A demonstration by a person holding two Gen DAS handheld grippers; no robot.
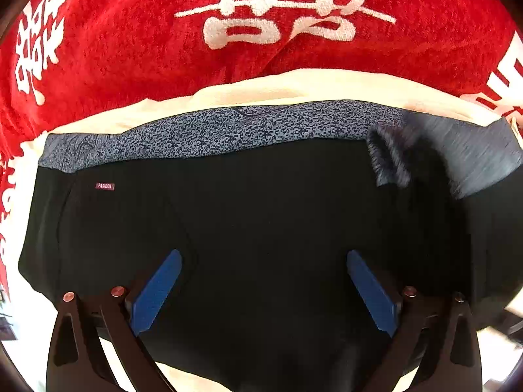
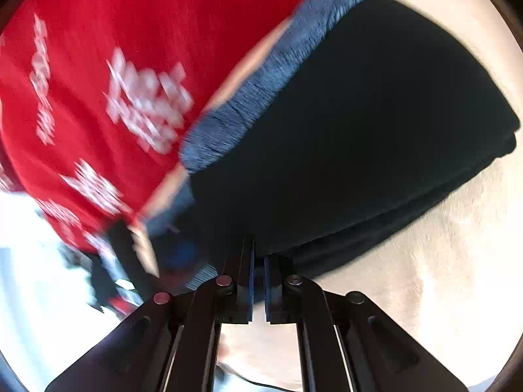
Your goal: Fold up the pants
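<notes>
Left claw (image 1: 264, 290) wide open, empty, over black pants (image 1: 261, 215); right claw (image 2: 259, 281) nearly closed at their edge, grip unclear

Both grippers (image 1: 264, 289) (image 2: 259, 281) have black linkage arms, blue-padded jaws, coppery screws.

Small tag (image 1: 105, 186) reading "FASHION" on the black pants (image 1: 261, 228), toward 9 o'clock; large white Chinese characters (image 1: 281, 3) on red cloth (image 1: 130, 49), 12 o'clock, unreadable.

Lay beneath everything: a cream cloth (image 1: 294, 86) over the surface, backed by a red blanket (image 1: 130, 49) bearing white characters (image 1: 281, 3); brightly, evenly lit.
</notes>
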